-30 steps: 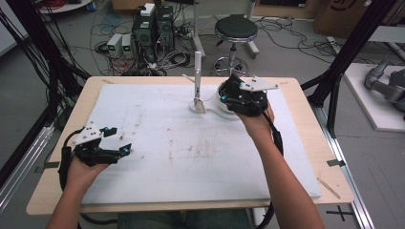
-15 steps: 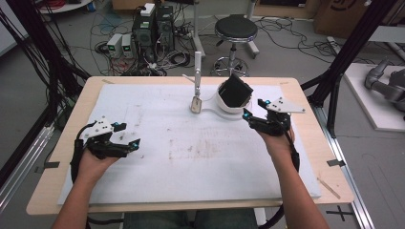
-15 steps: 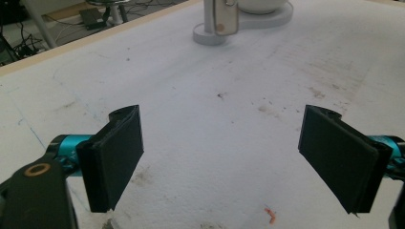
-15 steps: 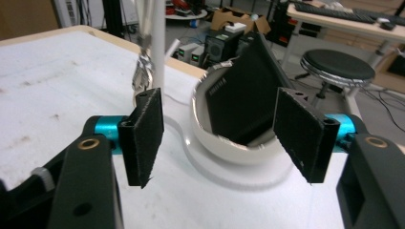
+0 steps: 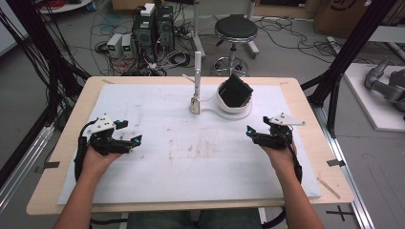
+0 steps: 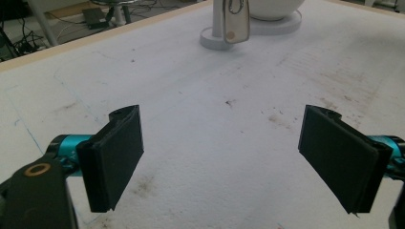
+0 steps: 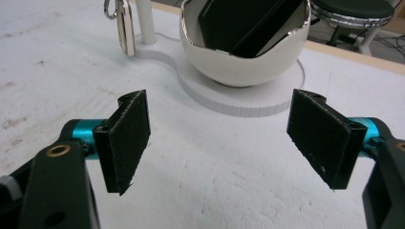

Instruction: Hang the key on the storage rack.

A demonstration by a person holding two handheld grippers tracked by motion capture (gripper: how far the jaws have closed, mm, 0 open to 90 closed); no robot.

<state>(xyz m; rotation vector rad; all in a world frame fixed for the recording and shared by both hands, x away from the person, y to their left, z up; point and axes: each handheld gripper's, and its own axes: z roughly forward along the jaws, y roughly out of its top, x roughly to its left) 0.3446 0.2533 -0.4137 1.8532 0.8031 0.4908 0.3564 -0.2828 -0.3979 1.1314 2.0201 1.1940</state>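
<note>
black wallet (image 5: pixel 235 89) sits tilted in white bowl (image 5: pixel 228 104), dropped off. right gripper (image 5: pixel 250 132) jaws just opening, empty; left gripper (image 5: pixel 135 141) spread, empty, resting on mat (image 5: pixel 200 162).

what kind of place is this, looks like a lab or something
Most likely a robotics or research lab: a wooden table framed by black struts, computers with tangled cables on the floor behind it, and a grey robot arm at the right.

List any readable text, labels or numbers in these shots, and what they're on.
None can be read.
Cardboard box, top right of the high view: dark print, cut off and too blurred to read.
Black wallet, white bowl, key tag: no lettering visible.
</note>
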